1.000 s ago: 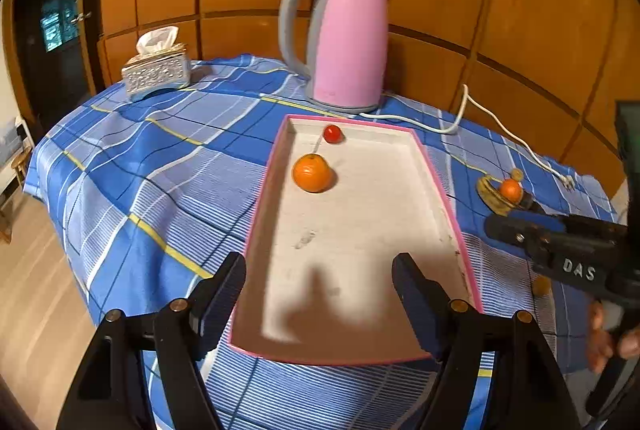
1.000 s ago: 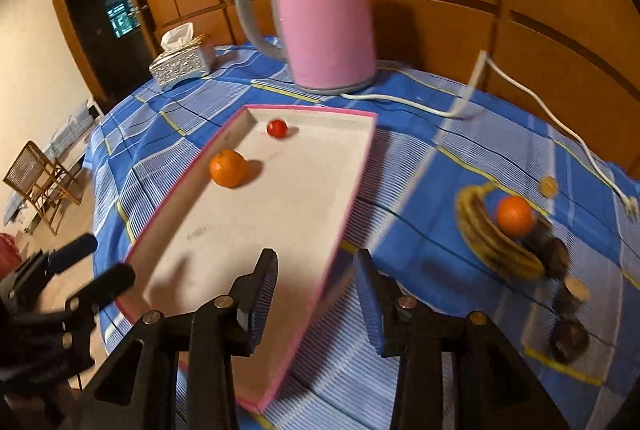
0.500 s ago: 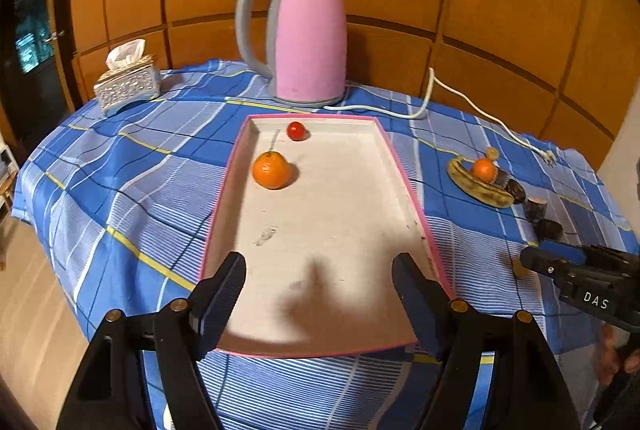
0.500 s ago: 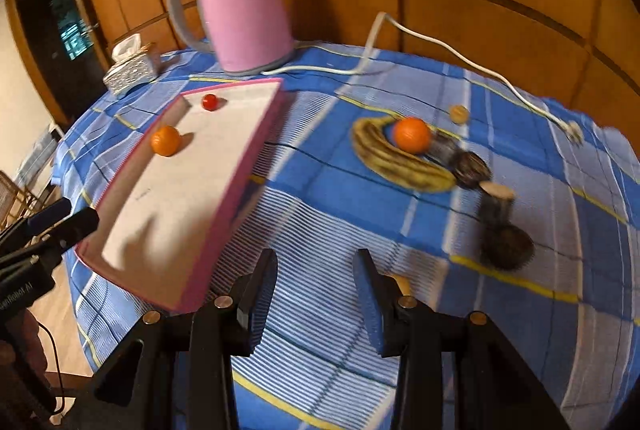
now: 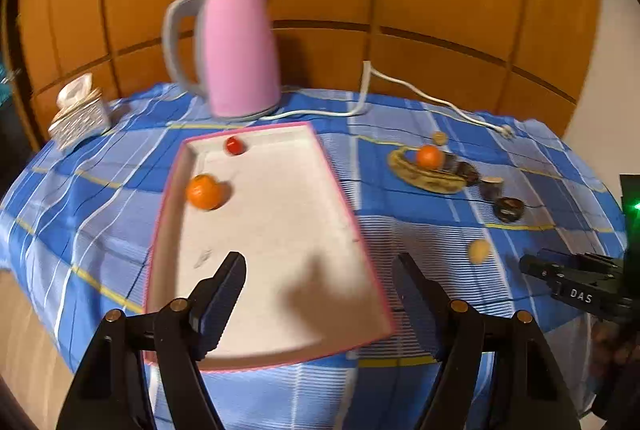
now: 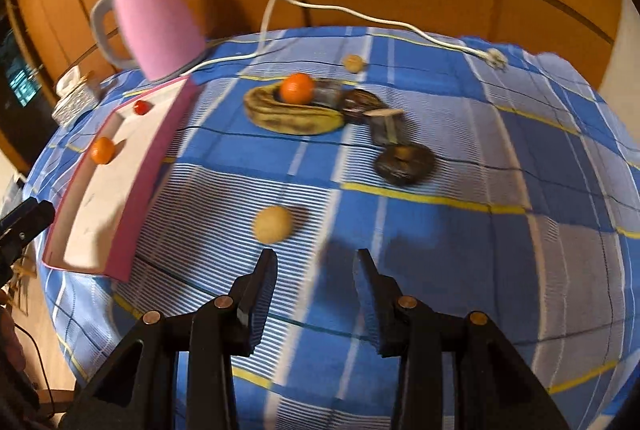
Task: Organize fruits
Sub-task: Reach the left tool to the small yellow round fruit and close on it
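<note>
A pink-rimmed white tray (image 5: 352, 214) (image 6: 156, 150) lies on the blue checked tablecloth and holds an orange (image 5: 204, 192) (image 6: 102, 150) and a small red fruit (image 5: 235, 145) (image 6: 142, 107). To its right lie a spotted banana (image 6: 292, 116) (image 5: 424, 178) with a second orange (image 6: 297, 87) (image 5: 429, 156) on it, and a small tan round fruit (image 6: 273, 223) (image 5: 479, 251). My left gripper (image 5: 320, 282) is open and empty over the tray's near end. My right gripper (image 6: 314, 272) is open and empty, just short of the tan fruit.
A pink kettle (image 5: 236, 50) (image 6: 154, 22) stands behind the tray, its white cord (image 6: 360, 16) running right. A tissue box (image 5: 78, 110) sits far left. Dark brown round pieces (image 6: 404, 158) and a small tan ball (image 6: 354, 63) lie near the banana. The table edge is close below both grippers.
Both views have swung to the right. The right gripper has left the tray side and now faces the tan fruit and banana. The fruits have not moved.
</note>
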